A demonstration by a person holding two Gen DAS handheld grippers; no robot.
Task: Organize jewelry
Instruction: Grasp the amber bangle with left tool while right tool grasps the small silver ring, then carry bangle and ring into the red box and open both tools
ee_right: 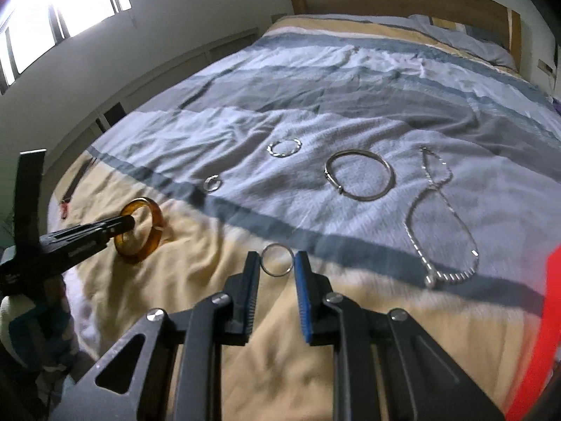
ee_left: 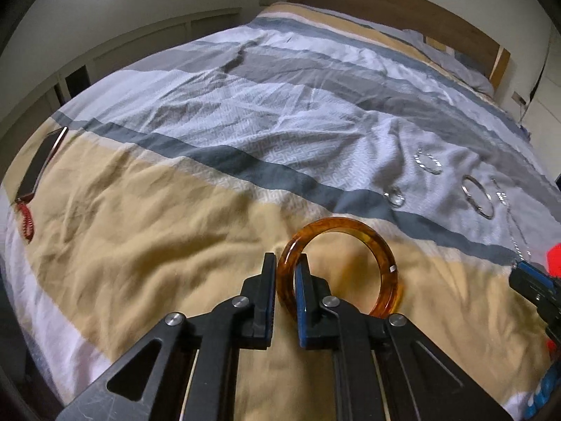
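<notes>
The left gripper point(ee_left: 285, 270) pinches the amber bangle point(ee_left: 340, 266); the right gripper point(ee_right: 277, 266) clamps a silver ring point(ee_right: 277, 259) edgewise (minimal pad contact). Risk: the ring twists free onto the duvet point(ee_right: 245, 129).

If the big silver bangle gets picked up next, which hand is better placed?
Right, probably. The silver bangle lies just ahead of the right gripper, though that grips a small ring. The left gripper sits farther off, clamped on the amber bangle.
</notes>
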